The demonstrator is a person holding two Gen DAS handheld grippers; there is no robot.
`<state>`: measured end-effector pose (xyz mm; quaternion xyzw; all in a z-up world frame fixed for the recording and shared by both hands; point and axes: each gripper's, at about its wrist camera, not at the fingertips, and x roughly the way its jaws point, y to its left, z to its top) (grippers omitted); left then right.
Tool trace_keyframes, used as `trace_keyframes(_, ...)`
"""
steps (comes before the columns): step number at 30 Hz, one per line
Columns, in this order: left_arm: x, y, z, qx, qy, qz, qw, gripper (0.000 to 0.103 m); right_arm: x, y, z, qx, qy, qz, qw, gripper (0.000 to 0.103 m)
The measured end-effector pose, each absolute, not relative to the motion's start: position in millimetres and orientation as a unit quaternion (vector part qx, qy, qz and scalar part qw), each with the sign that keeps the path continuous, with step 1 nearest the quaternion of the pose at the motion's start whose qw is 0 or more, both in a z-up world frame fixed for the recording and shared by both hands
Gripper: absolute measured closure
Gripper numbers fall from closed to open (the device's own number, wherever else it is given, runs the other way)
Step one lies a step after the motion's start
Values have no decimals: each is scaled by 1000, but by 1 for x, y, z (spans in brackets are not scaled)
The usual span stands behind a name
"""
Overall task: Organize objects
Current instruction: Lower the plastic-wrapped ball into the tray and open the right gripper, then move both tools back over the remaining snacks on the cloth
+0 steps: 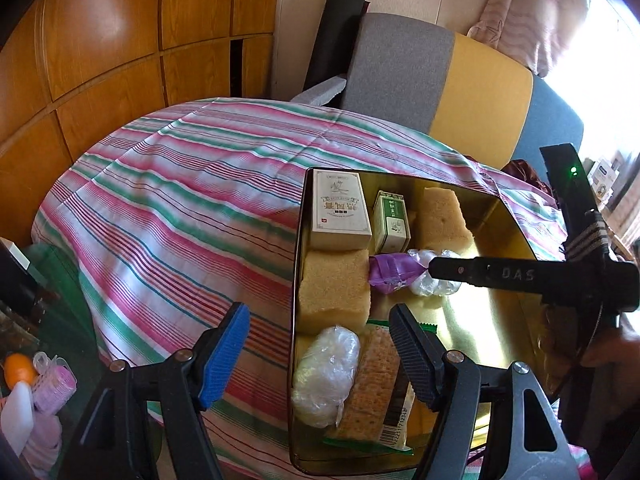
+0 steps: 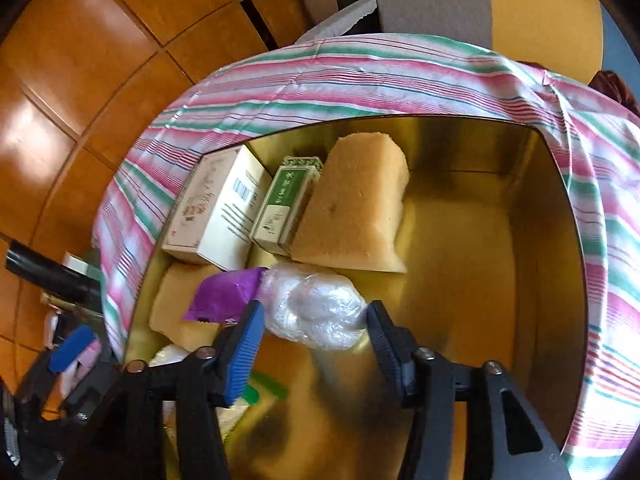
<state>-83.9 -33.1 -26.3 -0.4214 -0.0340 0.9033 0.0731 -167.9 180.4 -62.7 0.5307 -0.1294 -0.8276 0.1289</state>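
Observation:
A gold tin box (image 1: 500, 216) (image 2: 560, 216) sits on the striped cloth. It holds two yellow sponges (image 1: 334, 290) (image 2: 356, 204), a cream carton (image 1: 338, 210) (image 2: 216, 216), a green-and-white carton (image 1: 392, 220) (image 2: 284, 204), a purple packet (image 1: 390, 272) (image 2: 228, 294), a cracker pack (image 1: 376, 384) and a clear-wrapped lump (image 1: 326, 376). My right gripper (image 2: 314, 326) (image 1: 434, 270) reaches into the box with its fingers around a clear plastic-wrapped bundle (image 2: 316, 308) (image 1: 434, 286). My left gripper (image 1: 320, 354) is open and empty over the box's near left rim.
The striped cloth (image 1: 180, 208) covers a round table. A grey and yellow chair (image 1: 440, 76) stands behind it. Wooden panels (image 1: 100, 40) line the left. A glass side table at lower left carries pink items and an orange-capped bottle (image 1: 18, 368).

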Motion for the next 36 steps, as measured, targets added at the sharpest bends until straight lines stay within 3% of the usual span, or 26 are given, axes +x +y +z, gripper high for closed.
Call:
trace_keyframes(1,-84,-33,-27,-421,-34,903,73,30,-164,183,-60,528,-129,-830,127,36)
trace_keyframes(16,-74,0,-13,-407,-6,908,102,30,-80,267,-12,476,-122,-868,68,28)
trace_keyframes(36,-50,131,8,-381,105,893,217,29,24,503,2,419,-235,-853,-202,21)
